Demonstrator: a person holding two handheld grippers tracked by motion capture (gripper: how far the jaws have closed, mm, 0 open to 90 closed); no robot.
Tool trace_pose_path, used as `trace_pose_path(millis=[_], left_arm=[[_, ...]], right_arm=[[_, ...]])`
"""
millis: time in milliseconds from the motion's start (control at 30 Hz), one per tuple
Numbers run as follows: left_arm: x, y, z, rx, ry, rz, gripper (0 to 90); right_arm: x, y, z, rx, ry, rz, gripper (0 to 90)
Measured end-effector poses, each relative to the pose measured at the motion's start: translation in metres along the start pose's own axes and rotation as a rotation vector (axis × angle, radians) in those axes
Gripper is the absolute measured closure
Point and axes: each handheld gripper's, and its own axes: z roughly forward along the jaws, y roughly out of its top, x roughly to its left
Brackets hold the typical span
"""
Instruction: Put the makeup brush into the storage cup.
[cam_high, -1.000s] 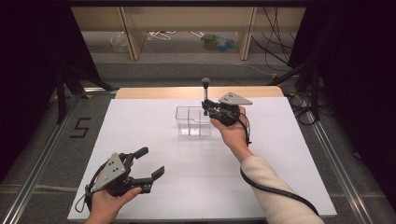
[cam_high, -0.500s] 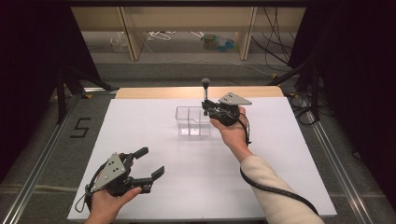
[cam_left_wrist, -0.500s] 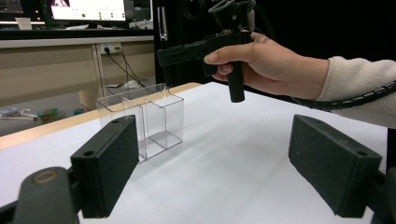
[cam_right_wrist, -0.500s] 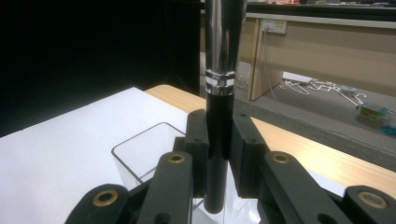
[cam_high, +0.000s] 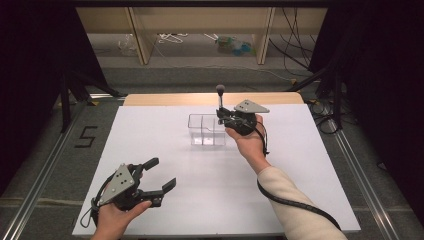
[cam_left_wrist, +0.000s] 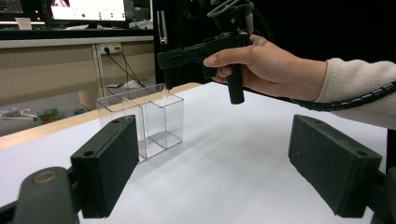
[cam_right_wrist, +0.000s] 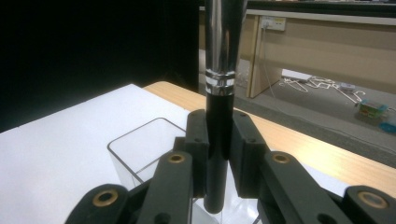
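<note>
While the right gripper pinches it, a makeup brush stands upright between the two black jaws, its black handle clamped on both sides and its silver ferrule rising above them; in the high view the dark brush head tops the stem. The brush hangs over the right-hand end of a clear plastic organiser, a small box with an inner divider that splits it into compartments, and its lower tip sits just above the box's rim; whether it touches the plastic cannot be told. That box rests on the white table, in the far middle part of the sheet, and a strip of bare wood runs along the far edge beyond it. From the left gripper view the right hand wraps the gripper's body, a cream sleeve behind it. Well apart, at the near left corner of the table, the left gripper sits in the left hand, its jaws spread wide with nothing between them, aimed toward the organiser. Past the table lie a grey floor and wooden shelf legs.
</note>
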Motion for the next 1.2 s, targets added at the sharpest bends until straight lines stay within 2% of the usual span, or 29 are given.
trace_pose_path(millis=[167, 233, 267, 333, 367, 400, 433, 633, 1200], left_arm=[[-0.0004, -0.0002, 0.0001, 0.001, -0.001, -0.004, 16.1], [-0.0004, -0.0002, 0.0001, 0.002, -0.001, -0.004, 16.1], [-0.0005, -0.0002, 0.0001, 0.001, -0.001, -0.006, 16.1], [-0.0004, -0.0001, 0.0001, -0.001, -0.001, -0.004, 16.0], [-0.0004, -0.0001, 0.0000, 0.001, -0.001, -0.004, 16.1], [-0.0004, -0.0002, 0.0000, 0.001, -0.001, -0.004, 16.0], [-0.0004, -0.0002, 0.0000, 0.001, -0.001, -0.004, 16.0], [-0.0001, -0.0002, 0.0001, 0.002, -0.001, 0.001, 16.0], [-0.0005, -0.0002, 0.0000, 0.001, -0.001, -0.005, 16.0]], right_arm=[[-0.0005, -0.0009, 0.0007, -0.002, 0.000, 0.002, 79.3], [0.0002, -0.0014, 0.0001, 0.017, 0.007, 0.012, 79.3], [-0.0009, -0.0016, 0.0005, 0.008, 0.000, -0.003, 79.3], [0.0003, -0.0023, 0.0009, 0.016, 0.004, 0.018, 79.3], [-0.0011, -0.0027, 0.0016, 0.001, -0.002, -0.002, 79.3], [-0.0002, -0.0029, 0.0012, 0.014, 0.000, 0.012, 79.3], [-0.0012, -0.0032, 0.0018, 0.006, -0.004, -0.004, 79.3], [0.0006, -0.0054, 0.0030, 0.026, 0.005, 0.006, 79.3], [0.0000, -0.0094, 0.0056, 0.036, 0.000, -0.006, 79.3]])
